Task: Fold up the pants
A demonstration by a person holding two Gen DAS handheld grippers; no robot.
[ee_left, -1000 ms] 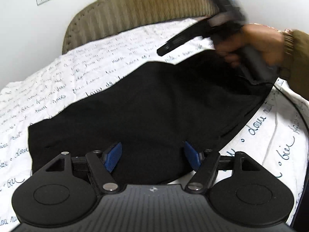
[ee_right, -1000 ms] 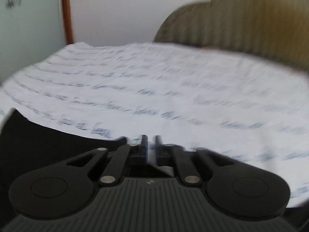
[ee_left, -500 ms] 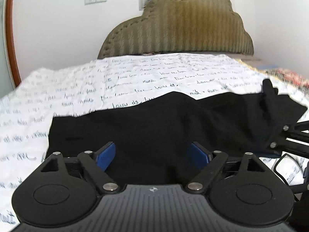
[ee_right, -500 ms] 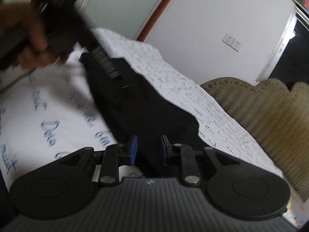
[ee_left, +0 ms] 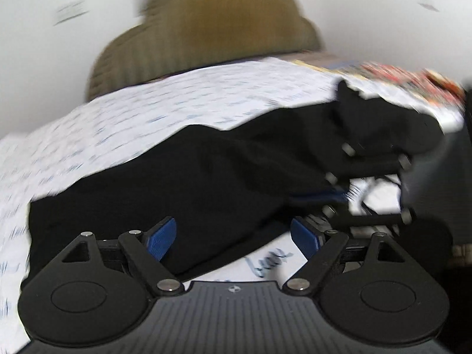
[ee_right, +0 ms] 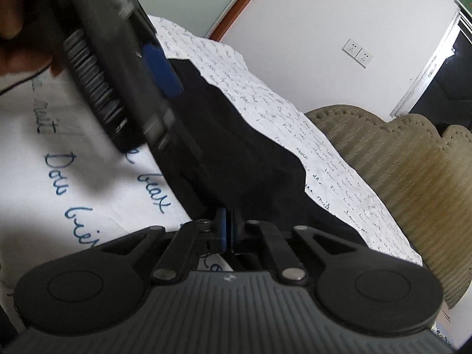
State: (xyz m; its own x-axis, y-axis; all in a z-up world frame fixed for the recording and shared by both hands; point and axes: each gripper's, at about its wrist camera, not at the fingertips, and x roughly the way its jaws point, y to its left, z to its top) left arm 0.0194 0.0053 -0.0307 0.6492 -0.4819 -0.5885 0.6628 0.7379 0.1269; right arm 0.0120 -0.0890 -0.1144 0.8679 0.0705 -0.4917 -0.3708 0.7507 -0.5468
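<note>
Right wrist: right tool [ee_right: 226,225] now clamped on pants [ee_right: 236,159], previously apart.

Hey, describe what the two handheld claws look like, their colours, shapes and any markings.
Both match. The left claw has a ribbed dark grey body with a tiny centre emblem, two round black discs, black link arms with silver pins, and blue ridged pads. The right claw looks the same, with blue pads too.

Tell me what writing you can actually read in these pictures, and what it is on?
"Dors bien", partly cut off: large blue script on the white bed sheet.
"beax" or similar: the same sheet, uncertain.
"nuit": the same sheet, near the left edge.
Small script rows further back: too small to read.
Nothing on the black pants.
</note>
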